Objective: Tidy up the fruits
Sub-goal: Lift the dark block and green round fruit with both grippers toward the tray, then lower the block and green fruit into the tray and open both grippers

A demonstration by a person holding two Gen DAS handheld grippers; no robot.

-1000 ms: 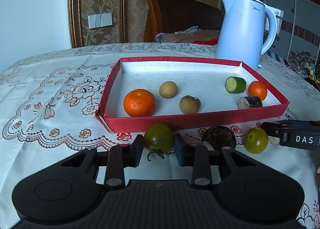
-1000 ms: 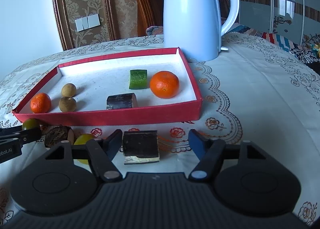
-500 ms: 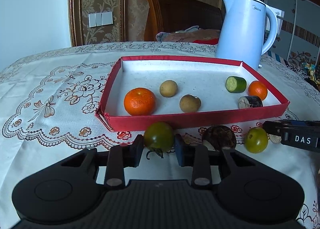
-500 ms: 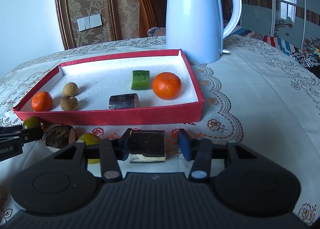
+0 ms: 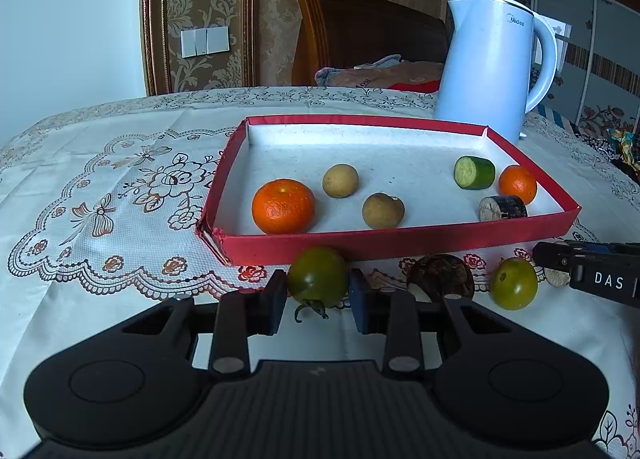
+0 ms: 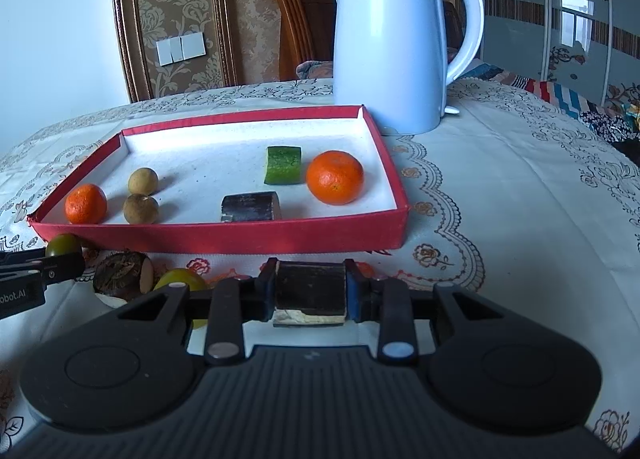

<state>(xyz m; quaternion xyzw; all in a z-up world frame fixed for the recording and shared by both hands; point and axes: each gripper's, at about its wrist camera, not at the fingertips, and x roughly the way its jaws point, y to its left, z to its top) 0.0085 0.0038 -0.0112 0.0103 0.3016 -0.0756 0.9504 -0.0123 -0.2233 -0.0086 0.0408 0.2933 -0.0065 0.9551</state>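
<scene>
right wrist: dark cut sugarcane chunk (image 6: 310, 286)

Gripping with left tool (image 5: 318, 295), pads tight on a green tomato (image 5: 317, 277); closing right tool (image 6: 311, 293) onto a dark cut chunk (image 6: 310, 286).

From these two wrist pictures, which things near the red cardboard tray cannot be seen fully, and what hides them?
- Yellow-green tomato, right wrist view: lower part behind right gripper body.
- Dark brown sugarcane piece, right wrist view: both ends covered by pads.
- Rough brown round fruit, left wrist view: bottom behind left gripper finger.
</scene>
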